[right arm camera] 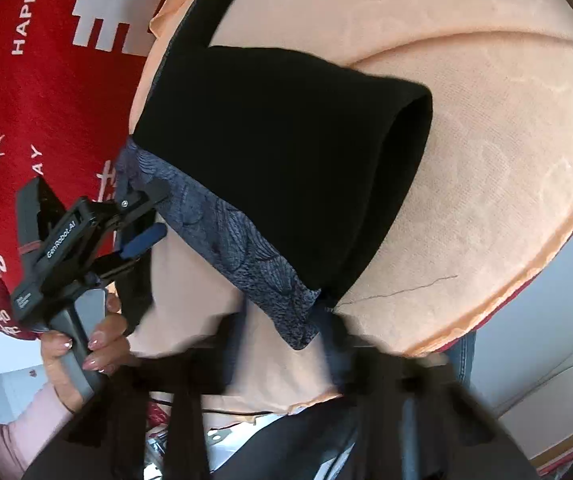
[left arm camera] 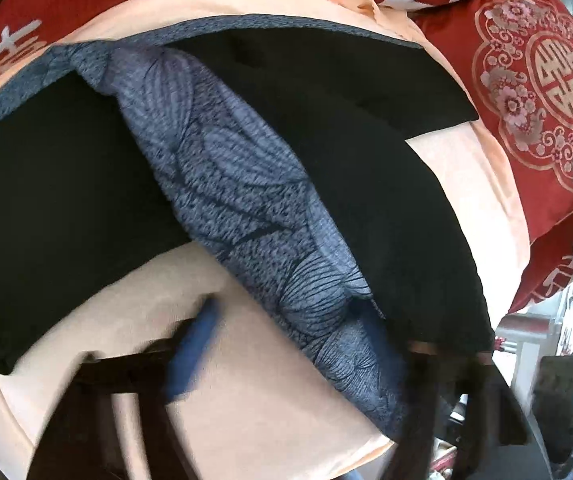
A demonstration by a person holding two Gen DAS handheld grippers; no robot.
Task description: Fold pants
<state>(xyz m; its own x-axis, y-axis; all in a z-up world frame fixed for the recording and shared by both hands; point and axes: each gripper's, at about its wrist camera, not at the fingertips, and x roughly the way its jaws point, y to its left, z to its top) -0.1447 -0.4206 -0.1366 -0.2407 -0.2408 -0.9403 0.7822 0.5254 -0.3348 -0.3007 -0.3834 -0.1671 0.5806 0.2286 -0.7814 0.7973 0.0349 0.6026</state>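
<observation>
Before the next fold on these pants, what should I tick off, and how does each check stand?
1. Pants on the bed sheet, not hanging off: ok; the patterned side strip reaches the sheet's near edge.
2. Left claw has fabric: cannot tell; its blue finger sits beside the strip, and the clamping is not visible.
3. Right claw has fabric: cannot tell; it is blurred, at the strip's near end.
4. Black cloth lies flat: not ok; one fold bulges open.
5. Red pillow away from the pants: ok.
</observation>
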